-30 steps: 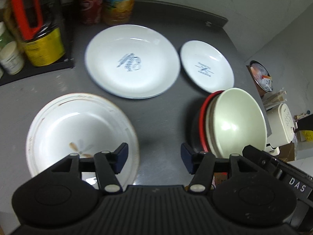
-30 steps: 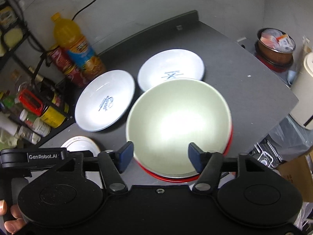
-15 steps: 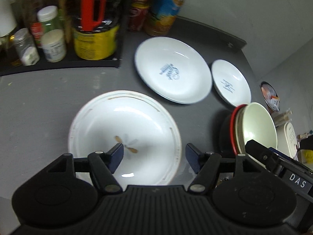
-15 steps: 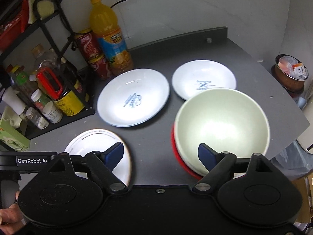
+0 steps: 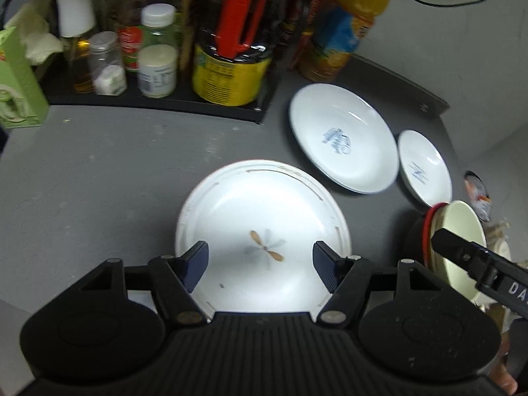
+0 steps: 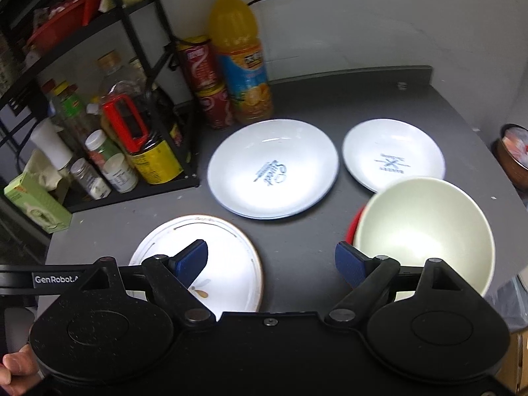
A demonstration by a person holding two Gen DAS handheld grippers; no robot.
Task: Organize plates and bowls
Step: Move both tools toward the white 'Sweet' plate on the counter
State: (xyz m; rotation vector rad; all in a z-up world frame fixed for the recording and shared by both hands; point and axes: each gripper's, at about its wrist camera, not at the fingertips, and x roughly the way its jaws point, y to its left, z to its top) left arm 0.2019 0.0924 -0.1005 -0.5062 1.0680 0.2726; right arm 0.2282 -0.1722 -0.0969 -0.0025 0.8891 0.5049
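A white plate with a brown rim and an insect motif [image 5: 264,217] lies on the dark grey table [image 5: 99,181]. My left gripper [image 5: 261,262] hovers open just over its near half, with nothing between the pads. Farther right lie a large white plate with a blue print [image 5: 343,148] and a small white plate [image 5: 425,168]. In the right wrist view, a cream bowl [image 6: 425,231] is stacked in a red bowl [image 6: 353,227] at the right. My right gripper [image 6: 270,260] stands open above bare table between the rimmed plate [image 6: 227,257] and the bowls.
A black rack at the back left holds bottles, jars and a yellow tin [image 5: 227,76]. An orange juice bottle [image 6: 241,59] and red cans [image 6: 204,79] stand by the wall. A green tissue box [image 6: 36,201] sits at the left edge. The table ends just right of the bowls.
Both grippers have swung left. The left one now sits over the rimmed plate. The right one has left the bowl stack and its jaws have spread wider.
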